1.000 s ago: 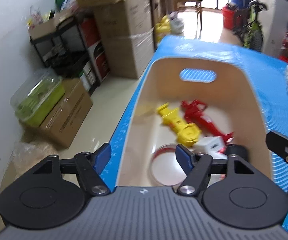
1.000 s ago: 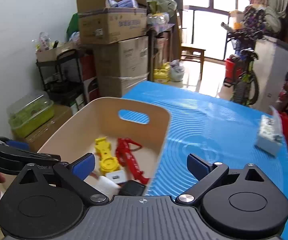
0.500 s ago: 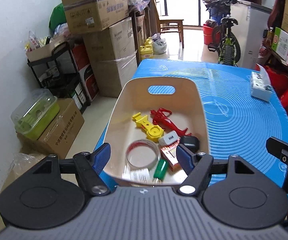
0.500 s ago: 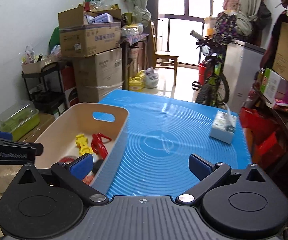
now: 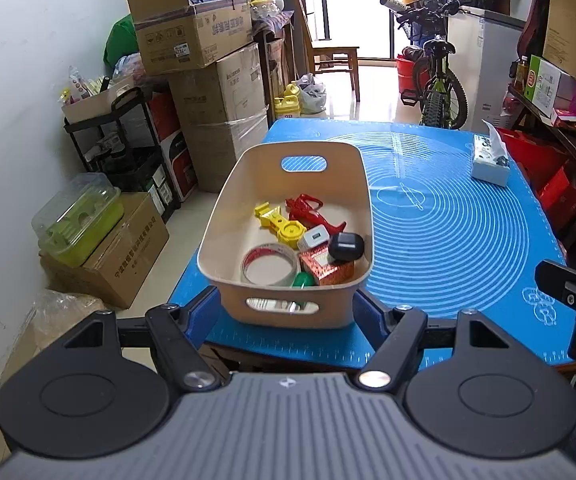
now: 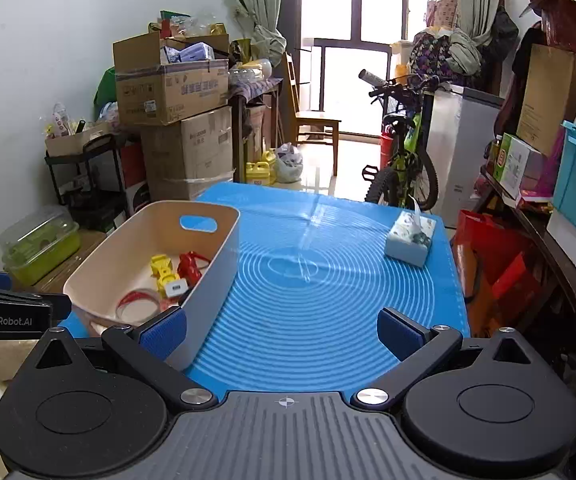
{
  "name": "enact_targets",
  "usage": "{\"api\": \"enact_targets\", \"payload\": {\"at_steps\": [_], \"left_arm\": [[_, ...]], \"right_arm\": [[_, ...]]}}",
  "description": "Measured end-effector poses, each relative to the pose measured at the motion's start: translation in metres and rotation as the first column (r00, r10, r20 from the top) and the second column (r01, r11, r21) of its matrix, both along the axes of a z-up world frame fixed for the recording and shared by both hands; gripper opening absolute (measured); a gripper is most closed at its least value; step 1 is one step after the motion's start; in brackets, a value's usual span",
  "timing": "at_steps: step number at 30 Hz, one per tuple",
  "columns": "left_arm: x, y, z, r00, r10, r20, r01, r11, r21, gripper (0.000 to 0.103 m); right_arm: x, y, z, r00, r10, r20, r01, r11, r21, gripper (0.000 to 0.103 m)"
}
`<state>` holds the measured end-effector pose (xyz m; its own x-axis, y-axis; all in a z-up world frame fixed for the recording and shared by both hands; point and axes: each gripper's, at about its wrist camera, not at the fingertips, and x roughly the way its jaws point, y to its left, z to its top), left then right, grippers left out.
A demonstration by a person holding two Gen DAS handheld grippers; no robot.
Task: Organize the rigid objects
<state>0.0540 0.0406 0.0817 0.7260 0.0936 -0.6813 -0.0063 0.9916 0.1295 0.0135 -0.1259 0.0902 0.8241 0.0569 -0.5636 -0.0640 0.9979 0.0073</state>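
Left wrist view: my left claw [image 5: 285, 314] spread, empty, before the bin [image 5: 288, 312] at the tabletop's [image 5: 448, 240] near-left edge — right claw [image 6: 281, 336] spread over bare mat.

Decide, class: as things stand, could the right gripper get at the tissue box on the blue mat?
Probably yes. The right gripper is open and empty, and bare blue mat lies between it and the tissue box; the bin sits off to its left.

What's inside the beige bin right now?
The bin holds a yellow toy, red toy, white charger, black case, tape roll, red box and a green item, part hidden by the near wall.
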Motion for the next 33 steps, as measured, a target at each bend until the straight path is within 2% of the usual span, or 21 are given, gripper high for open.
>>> {"api": "enact_targets", "payload": {"at_steps": [8, 17, 28, 33], "left_arm": [[-0.033, -0.012, -0.012, 0.999, -0.034, 0.019, 0.034, 0.999, 0.001, 0.074], [-0.057, -0.023, -0.037, 0.998, -0.056, 0.030, 0.056, 0.998, 0.004, 0.074], [-0.065, -0.019, -0.059, 0.999, -0.041, 0.036, 0.041, 0.999, -0.002, 0.074], [-0.068, -0.020, -0.066, 0.997, -0.060, 0.052, 0.060, 0.998, -0.004, 0.073]], "right_arm": [[-0.033, -0.008, -0.019, 1.000, -0.009, -0.019, 0.009, 1.000, 0.004, 0.101], [-0.062, -0.012, -0.035, 1.000, -0.001, 0.013, 0.001, 1.000, -0.005, 0.101], [-0.074, -0.014, -0.056, 1.000, -0.007, -0.003, 0.007, 1.000, -0.006, 0.101], [-0.079, -0.015, -0.063, 1.000, -0.010, 0.024, 0.011, 1.000, -0.014, 0.101]]}}
